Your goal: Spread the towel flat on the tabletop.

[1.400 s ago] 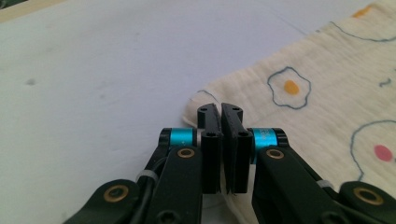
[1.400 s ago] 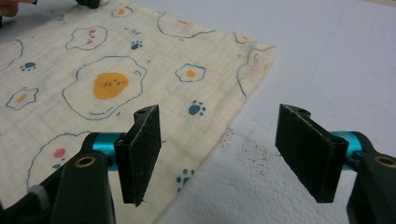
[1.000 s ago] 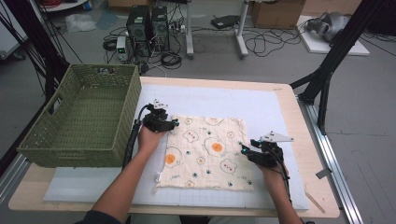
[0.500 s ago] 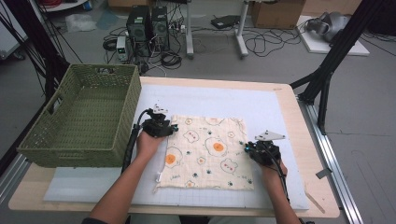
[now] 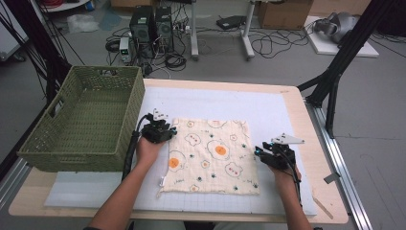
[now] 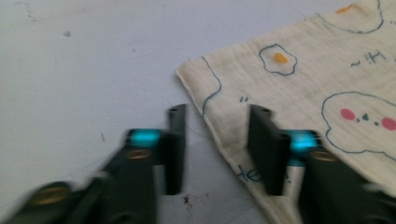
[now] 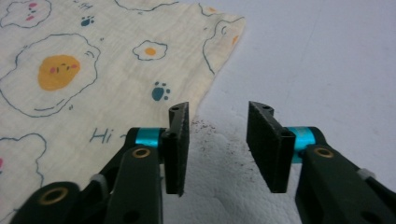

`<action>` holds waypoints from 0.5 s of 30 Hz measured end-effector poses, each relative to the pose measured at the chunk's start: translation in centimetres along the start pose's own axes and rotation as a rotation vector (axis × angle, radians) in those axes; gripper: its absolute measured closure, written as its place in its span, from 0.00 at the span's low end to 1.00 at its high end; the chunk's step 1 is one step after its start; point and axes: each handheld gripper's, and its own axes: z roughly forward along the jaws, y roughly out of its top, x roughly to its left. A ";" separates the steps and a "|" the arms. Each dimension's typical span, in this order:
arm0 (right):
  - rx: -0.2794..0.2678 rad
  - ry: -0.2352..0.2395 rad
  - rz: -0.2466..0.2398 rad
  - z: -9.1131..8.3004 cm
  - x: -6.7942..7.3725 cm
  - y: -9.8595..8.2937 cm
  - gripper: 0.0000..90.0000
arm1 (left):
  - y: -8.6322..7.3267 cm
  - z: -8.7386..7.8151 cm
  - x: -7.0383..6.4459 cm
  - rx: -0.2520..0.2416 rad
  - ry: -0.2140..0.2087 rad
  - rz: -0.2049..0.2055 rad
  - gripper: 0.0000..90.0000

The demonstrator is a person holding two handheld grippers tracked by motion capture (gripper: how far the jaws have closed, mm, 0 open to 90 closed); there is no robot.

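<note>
You are working at a wooden bench [image 5: 306, 120] covered by a pale gridded mat [image 5: 239, 103], with computer towers and loose cables on the grey floor across the top of the frame.

The thing in hand is a cream cloth printed with fried eggs and paw marks [image 5: 210, 155]. It lies flat and spread on the mat, a little below the centre of the high view, with a small white label sticking out at its lower left corner.

Your left tool [image 5: 165, 132] sits at the cloth's upper left corner. In the left gripper view [image 6: 217, 149] its jaws stand apart and hold nothing: the cloth's edge runs between them, one jaw over bare mat, the other over the fabric. That view is blurred, so you cannot tell whether the tips touch the mat.

Your right tool [image 5: 262, 154] is at the cloth's right edge, in the middle right of the high view. In the right gripper view [image 7: 217, 149] its jaws are likewise spread and empty, the one at frame left close to the cloth's edge, the other over bare mat speckled with dark specks.

A green woven basket [image 5: 72, 143] stands at the left of the bench, just beside your left hand [image 5: 148, 149]. Its near wall overhangs the mat's left edge.
</note>
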 end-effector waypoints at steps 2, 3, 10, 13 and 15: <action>-0.014 -0.010 -0.009 -0.2 -0.2 0.0 0.51 | 0.1 -0.6 0.0 -0.012 -0.055 -0.011 0.44; -0.026 -0.010 -0.017 -0.3 -0.3 0.0 0.45 | 0.1 -0.9 -0.1 -0.033 -0.079 -0.011 0.39; -0.085 0.037 -0.035 -1.5 -0.7 0.4 0.22 | -0.2 -3.2 -1.2 -0.174 -0.190 0.015 0.20; -0.097 0.036 -0.039 -1.9 -0.7 0.4 0.13 | -0.3 -3.9 -1.7 -0.214 -0.235 0.025 0.20; -0.091 0.046 -0.030 -2.1 -0.7 0.4 0.13 | -0.5 -4.4 -2.1 -0.226 -0.254 0.041 0.20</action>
